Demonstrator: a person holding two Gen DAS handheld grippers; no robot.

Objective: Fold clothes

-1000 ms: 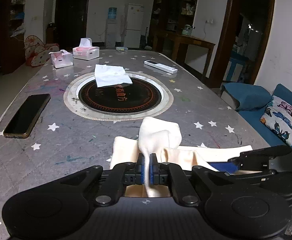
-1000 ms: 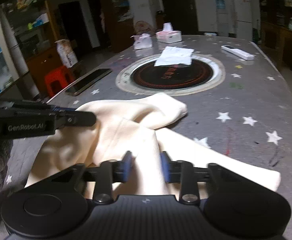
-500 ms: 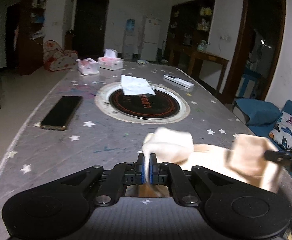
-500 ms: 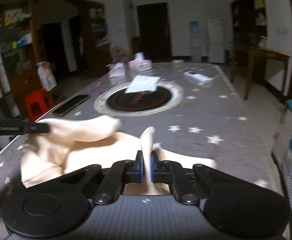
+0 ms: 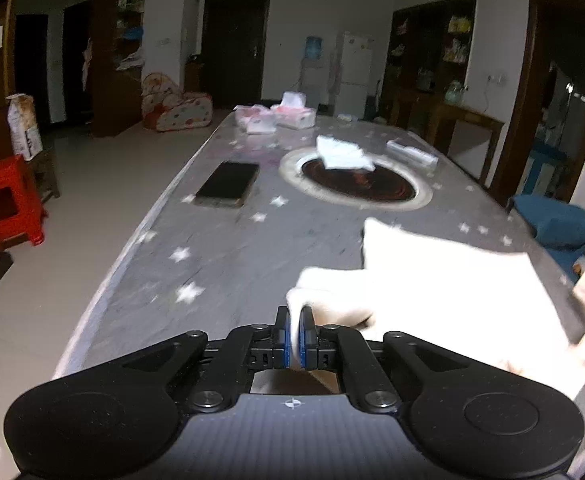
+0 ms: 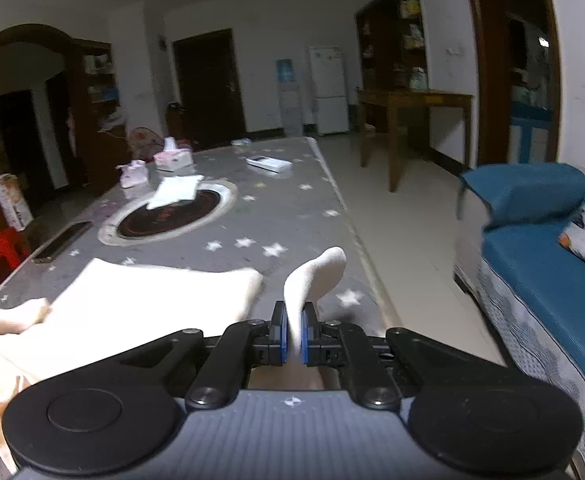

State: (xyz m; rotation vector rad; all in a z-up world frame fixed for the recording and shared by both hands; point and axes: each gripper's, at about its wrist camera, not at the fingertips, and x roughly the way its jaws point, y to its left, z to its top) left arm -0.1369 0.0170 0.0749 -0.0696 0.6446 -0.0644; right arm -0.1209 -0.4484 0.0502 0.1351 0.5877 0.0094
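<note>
A cream garment (image 5: 448,280) is stretched flat over the near end of the grey star-patterned table (image 5: 252,248). My left gripper (image 5: 293,340) is shut on its left corner, a bunched fold sticking up between the fingers. In the right wrist view the same cream garment (image 6: 144,304) spreads to the left, and my right gripper (image 6: 292,340) is shut on its right corner, which pokes up past the pads near the table's right edge. The cloth is blurred by motion in both views.
A black phone (image 5: 228,184) lies left of the round inlaid burner (image 5: 356,184), which carries a white folded cloth (image 5: 342,154). Tissue boxes (image 5: 292,114) and a remote (image 5: 412,152) sit farther back. A red stool (image 5: 8,200) stands left, a blue sofa (image 6: 552,264) right.
Both grippers have pulled apart and up, spreading the bunched garment into a flat sheet. The right gripper, open one second ago, closed on the cloth's corner.
</note>
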